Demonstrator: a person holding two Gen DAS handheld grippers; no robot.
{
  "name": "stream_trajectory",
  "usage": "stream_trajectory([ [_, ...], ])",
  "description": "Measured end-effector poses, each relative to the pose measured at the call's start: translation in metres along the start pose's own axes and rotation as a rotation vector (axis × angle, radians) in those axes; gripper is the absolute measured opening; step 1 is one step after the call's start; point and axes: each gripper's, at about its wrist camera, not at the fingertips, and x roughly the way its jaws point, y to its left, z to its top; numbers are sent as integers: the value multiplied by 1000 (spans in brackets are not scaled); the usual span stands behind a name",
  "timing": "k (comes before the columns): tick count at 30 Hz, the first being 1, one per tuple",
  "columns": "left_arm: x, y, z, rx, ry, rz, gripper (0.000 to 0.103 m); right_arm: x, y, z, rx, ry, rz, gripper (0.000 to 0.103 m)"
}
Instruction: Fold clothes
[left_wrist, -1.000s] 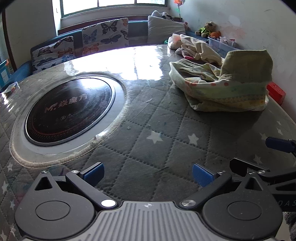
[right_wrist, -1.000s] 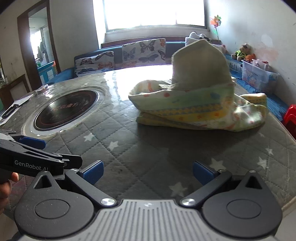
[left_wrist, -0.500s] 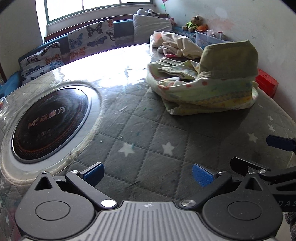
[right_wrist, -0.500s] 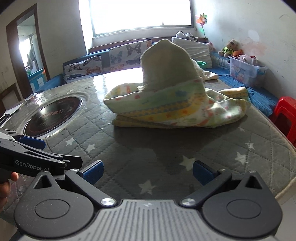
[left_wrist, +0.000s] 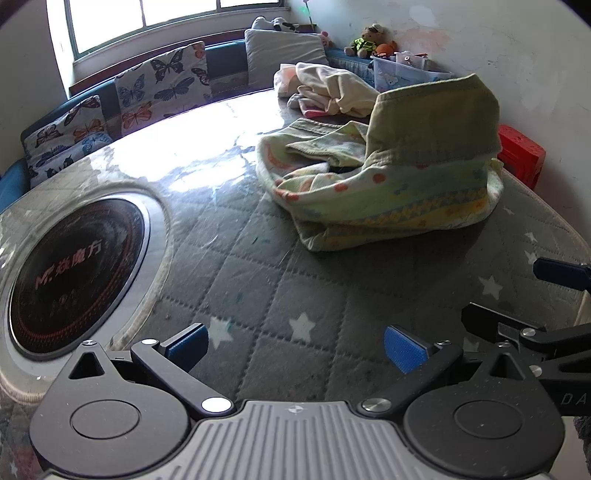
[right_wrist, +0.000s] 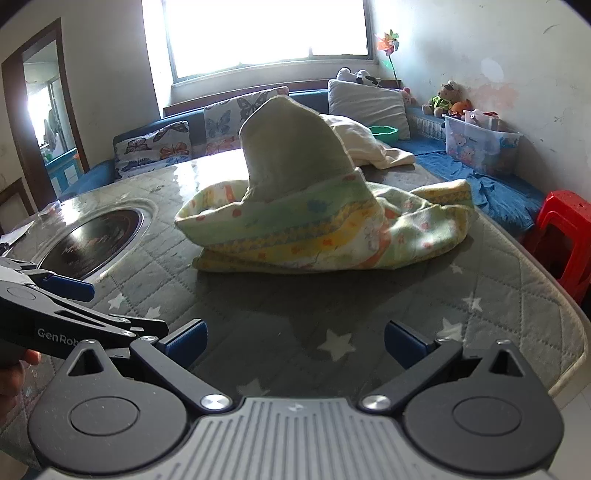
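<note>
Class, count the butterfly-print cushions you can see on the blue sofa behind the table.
2. One butterfly cushion lies at the sofa's left end; the other butterfly cushion leans beside it, nearer the grey pillow. More may be hidden.

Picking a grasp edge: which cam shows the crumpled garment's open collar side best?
Left wrist: the patterned garment shows its folded-in opening and inner layers. Right wrist shows only the outer striped side and raised peak; the opening is hidden.

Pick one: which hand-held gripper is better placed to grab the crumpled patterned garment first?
Right, probably. The right hand-held gripper is open and faces the patterned garment head-on. From the left hand-held gripper, also open, the garment sits off toward the right.
</note>
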Motion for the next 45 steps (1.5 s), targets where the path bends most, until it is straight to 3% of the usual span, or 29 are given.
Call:
stream_trajectory([
  [20,5,-6,47,27,-29,3,103,3,-9,47,-45,-79,-20,102],
  [28,14,-5,58,20,-20,-8,103,5,-7,77,-78,-147,-16,95],
  [34,17,-4,58,21,-14,-14,103,18,-3,96,-99,-141,8,80],
  [36,18,-3,59,21,-13,-14,103,22,-1,97,-115,-128,22,70],
  [38,18,-2,58,16,-12,-14,103,26,1,94,-121,-110,23,53],
  [41,19,2,58,8,-11,-15,103,27,1,89,-122,-97,21,41],
  [45,18,8,57,-6,-14,-16,103,18,-3,77,-129,-92,50,33],
])
